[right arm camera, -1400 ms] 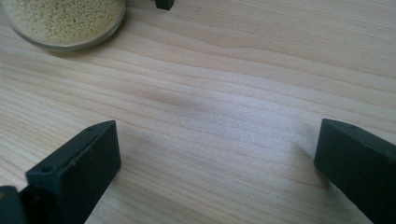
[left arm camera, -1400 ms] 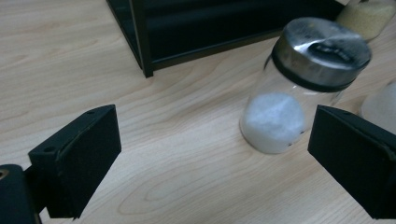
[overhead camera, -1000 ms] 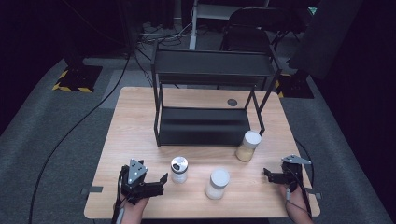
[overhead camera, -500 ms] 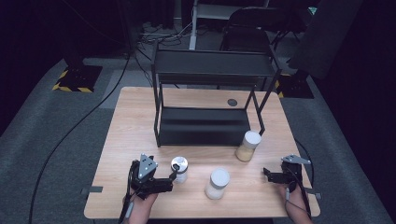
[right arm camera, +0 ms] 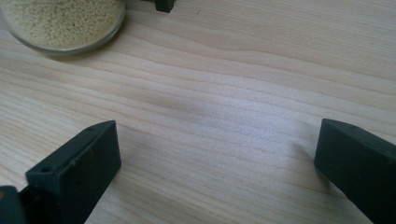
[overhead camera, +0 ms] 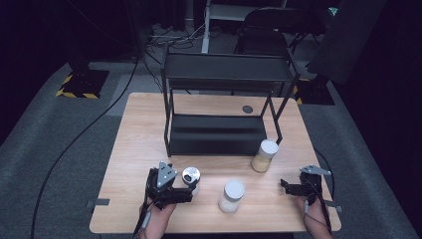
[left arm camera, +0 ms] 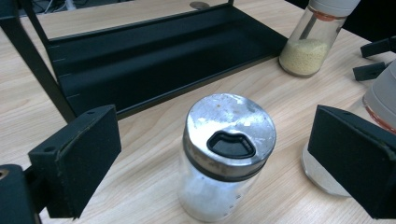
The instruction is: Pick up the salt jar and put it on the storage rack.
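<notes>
Straddling metal-lid jar (left arm camera: 227,154), L gripper (left arm camera: 219,172) wide; contact prob. none.

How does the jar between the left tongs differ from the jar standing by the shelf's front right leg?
The jar between the left tongs has a flat metal lid with a black pour flap; the jar by the shelf has a white cap. The first holds white powder, the second yellowish grains. The first stands between open jaws; the second stands apart from both tongs. Both are clear, upright jars on the table.
</notes>
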`<move>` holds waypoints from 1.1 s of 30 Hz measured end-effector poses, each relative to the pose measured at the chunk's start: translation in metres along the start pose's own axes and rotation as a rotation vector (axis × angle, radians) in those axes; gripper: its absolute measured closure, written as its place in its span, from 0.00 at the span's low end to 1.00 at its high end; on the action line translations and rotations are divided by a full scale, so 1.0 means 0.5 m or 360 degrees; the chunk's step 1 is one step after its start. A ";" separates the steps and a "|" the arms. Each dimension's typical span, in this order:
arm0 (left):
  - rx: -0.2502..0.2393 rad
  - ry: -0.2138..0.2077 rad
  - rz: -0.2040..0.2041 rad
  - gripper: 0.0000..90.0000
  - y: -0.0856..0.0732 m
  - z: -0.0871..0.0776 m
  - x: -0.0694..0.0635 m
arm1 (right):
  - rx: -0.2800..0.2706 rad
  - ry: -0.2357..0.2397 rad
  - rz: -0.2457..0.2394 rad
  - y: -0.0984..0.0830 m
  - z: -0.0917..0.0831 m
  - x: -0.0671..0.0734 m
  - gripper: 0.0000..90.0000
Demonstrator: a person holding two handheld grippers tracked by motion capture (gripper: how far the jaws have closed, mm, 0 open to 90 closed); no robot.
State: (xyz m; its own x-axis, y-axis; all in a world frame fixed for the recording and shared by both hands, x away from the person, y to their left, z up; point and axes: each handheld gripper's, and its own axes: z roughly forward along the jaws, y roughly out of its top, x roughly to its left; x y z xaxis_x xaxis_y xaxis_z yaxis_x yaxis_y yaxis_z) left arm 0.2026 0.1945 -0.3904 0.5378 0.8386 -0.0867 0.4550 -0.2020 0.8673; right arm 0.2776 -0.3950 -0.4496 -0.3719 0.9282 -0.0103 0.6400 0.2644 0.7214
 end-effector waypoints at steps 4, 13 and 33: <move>-0.0003 -0.0004 0.0015 0.03 0.003 0.006 -0.005 | 0.0000 0.0000 0.0000 0.000 0.000 0.000 0.00; 0.0019 0.0005 0.0032 0.03 0.000 0.029 -0.013 | 0.0000 0.0000 0.0000 0.000 0.000 0.000 0.00; 0.0130 0.0021 0.0032 0.09 -0.024 0.082 -0.015 | 0.0000 0.0000 0.0000 0.000 0.000 0.000 0.00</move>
State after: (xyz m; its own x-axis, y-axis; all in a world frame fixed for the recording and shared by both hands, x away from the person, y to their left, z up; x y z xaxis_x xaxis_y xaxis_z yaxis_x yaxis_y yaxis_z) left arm 0.2223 0.1699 -0.4205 0.5381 0.8406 -0.0625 0.5009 -0.2592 0.8258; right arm 0.2776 -0.3950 -0.4496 -0.3720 0.9282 -0.0102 0.6400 0.2644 0.7215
